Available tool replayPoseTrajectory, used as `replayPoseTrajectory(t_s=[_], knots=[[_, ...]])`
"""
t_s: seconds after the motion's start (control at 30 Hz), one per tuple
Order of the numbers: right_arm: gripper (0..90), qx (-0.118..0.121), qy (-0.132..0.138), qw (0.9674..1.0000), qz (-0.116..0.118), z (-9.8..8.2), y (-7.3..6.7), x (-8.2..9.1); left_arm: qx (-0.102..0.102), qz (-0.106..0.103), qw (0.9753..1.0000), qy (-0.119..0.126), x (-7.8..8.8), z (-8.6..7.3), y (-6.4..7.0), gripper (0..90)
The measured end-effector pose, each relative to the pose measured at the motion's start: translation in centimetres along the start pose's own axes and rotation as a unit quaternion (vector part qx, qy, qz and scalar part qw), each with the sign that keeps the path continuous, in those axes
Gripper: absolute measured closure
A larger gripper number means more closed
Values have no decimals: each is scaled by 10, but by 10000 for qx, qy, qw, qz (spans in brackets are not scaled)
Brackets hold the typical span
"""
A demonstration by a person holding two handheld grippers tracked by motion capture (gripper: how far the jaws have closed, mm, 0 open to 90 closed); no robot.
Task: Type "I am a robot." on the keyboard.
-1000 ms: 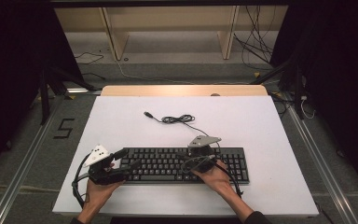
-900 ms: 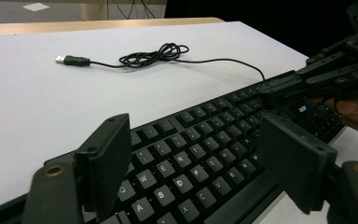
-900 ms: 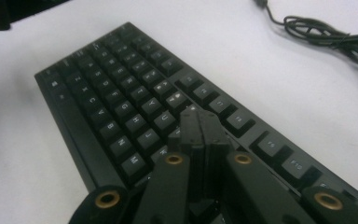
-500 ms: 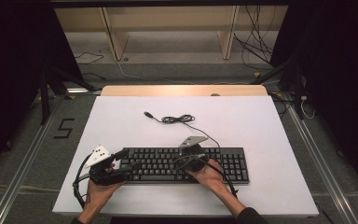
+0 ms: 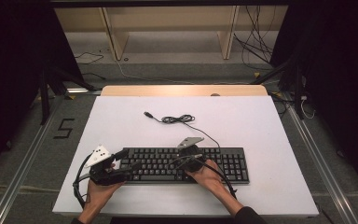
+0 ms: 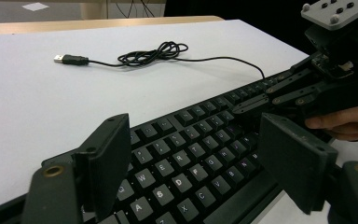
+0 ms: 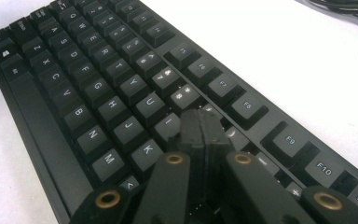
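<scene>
Black keyboard, lower centre of the white table. Right gripper: jaws together, tips on the keys. Left gripper: jaws apart over the keyboard's left end.

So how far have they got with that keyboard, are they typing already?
Done: the keyboard lies square on the white table, both grippers on it. In hand: the right gripper, jaws shut, points its tip down at the keys near O, apparently to press one. The left gripper, jaws open, hovers over the left keys. Left: the cable's USB plug lies unplugged.
</scene>
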State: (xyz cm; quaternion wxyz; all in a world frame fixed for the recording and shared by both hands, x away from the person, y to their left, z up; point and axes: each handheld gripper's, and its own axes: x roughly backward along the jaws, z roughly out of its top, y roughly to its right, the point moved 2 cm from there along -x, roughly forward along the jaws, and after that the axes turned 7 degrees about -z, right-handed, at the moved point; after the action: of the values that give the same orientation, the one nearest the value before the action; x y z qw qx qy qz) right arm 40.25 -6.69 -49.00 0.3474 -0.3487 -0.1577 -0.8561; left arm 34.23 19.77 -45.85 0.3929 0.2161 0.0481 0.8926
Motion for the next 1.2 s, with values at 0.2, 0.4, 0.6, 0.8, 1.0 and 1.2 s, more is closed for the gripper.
replayPoseTrajectory(t_s=[0.2, 0.4, 0.6, 0.8, 1.0, 1.2], knots=[[900, -62, 23, 10000, 7, 0, 0, 1, 3, 20, 10000, 1, 1, 0, -2, 256], [794, -250, 444, 9986, 162, 5, 2, 14, 26, 32, 10000, 4, 0, 0, -2, 256], [601, -376, 859, 9953, 245, 8, 4, 29, 42, 57, 10000, 9, 1, 0, -4, 256], [452, -425, 988, 9940, 218, 8, 6, 35, 63, 73, 10000, -1, 1, 0, -5, 256], [378, -453, 1216, 9914, 176, 9, 8, 45, 74, 77, 9999, -7, 1, -1, -5, 260], [345, -486, 1322, 9899, 161, 7, 10, 52, 40, 2, 10000, -33, 0, -1, -3, 287]])
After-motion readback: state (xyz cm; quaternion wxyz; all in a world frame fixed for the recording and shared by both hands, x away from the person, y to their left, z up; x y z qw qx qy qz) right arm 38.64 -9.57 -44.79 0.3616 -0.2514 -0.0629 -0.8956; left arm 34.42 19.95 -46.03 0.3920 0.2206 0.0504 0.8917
